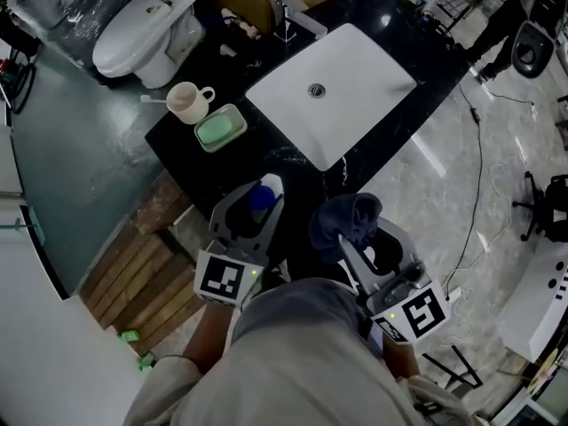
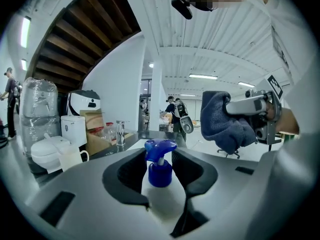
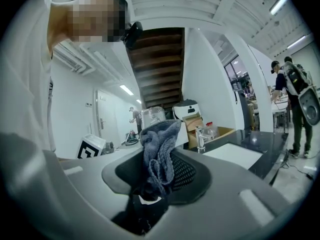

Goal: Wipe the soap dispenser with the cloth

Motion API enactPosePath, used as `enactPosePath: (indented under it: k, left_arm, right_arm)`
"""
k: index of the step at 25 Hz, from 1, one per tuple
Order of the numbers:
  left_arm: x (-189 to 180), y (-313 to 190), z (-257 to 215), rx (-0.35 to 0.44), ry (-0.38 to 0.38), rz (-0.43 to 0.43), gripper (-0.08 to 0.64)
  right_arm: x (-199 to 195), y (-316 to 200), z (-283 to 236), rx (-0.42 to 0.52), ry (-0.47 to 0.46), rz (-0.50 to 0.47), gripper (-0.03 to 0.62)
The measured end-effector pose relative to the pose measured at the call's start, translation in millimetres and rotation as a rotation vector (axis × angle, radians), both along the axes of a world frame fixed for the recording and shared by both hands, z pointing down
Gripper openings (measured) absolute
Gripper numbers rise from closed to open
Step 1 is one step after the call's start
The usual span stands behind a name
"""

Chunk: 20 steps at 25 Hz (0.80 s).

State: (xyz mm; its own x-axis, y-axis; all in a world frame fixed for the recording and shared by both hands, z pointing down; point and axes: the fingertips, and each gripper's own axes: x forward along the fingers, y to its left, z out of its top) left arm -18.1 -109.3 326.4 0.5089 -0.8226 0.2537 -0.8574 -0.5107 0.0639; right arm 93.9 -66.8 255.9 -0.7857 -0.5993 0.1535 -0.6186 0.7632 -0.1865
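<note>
Cloth of dark grey-blue towelling (image 3: 160,134) is clamped in the right tool (image 3: 158,160). The jaws are closed on its bunched lower part, and the loose folds stand up past the tips.

A white plastic soap dispenser with a blue pump head (image 2: 160,175) is gripped by the left tool (image 2: 161,157). Its white body fills the gap between the jaws and is met by the dark pads on both sides, while the pump head rises upright above them. Whether the base of the soap dispenser rests on anything cannot be told, since it is hidden by the tool.

In the head view both tools are seen close to the person, side by side at the near end of a glossy black table (image 1: 226,174). The soap dispenser is on the left and the cloth is just to its right, and the two are apart.

Farther along the table a white rectangular basin (image 1: 364,91) is set into the top, and a chrome tap (image 1: 297,20) is mounted at its far side. To the left of the basin a cream mug (image 1: 185,103) and a pale green soap dish (image 1: 220,128) are placed next to each other. Beyond the far left of the table a white toilet (image 1: 142,38) is seen.
</note>
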Motion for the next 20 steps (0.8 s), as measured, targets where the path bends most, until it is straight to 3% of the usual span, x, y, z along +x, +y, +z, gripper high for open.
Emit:
enactPosePath:
  k: [8,14,20]
  left_arm:
    - [-5.1,-16.8,-2.1,-0.002,0.038,-0.06,0.138]
    - [-7.1,-21.1,-2.7,0.002,-0.001,-0.09,0.138]
    - [-5.8,-16.3,3.2,-0.009,-0.047,-0.036,0.138]
  right_arm:
    - [-10.4,-29.4,4.2,-0.028,-0.042,-0.069,0.123]
    - [-10.7,-46.5,8.0,-0.053,-0.089,-0.101,0.123]
    - [-15.7,-48.3,7.2,-0.064,-0.107,-0.075,0.123]
